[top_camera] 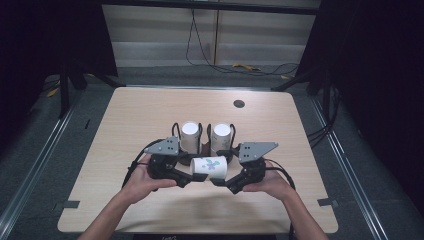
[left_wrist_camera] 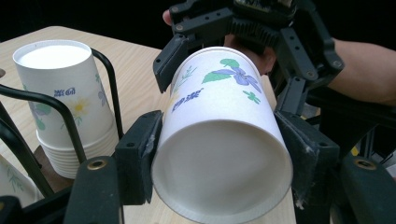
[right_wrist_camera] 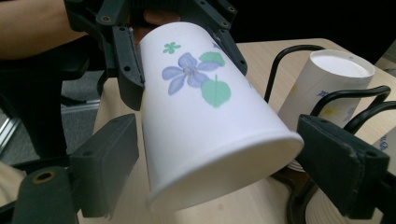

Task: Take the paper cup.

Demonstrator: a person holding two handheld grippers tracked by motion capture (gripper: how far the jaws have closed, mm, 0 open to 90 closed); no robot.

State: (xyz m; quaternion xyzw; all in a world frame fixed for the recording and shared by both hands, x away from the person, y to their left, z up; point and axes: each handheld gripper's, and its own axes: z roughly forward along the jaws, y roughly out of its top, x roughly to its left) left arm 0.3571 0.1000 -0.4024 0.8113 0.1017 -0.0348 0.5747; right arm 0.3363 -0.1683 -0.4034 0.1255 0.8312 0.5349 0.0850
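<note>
Sideways, my left gripper (left_wrist_camera: 219,154) clamps the paper cup (left_wrist_camera: 219,140); my right gripper (right_wrist_camera: 233,158) stands open around its rim, whose far side is hidden.

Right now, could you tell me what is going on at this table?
A person holds a gripper in each hand, with one flowered paper cup lying sideways between them above the table. The left gripper is clamped on the cup near its base. The right gripper has its jaws around the wider rim end, but they stand open, with a gap on the side where the cup's edge is clear of the pad. Behind, two stacks of upturned cups sit in a black wire rack.
</note>
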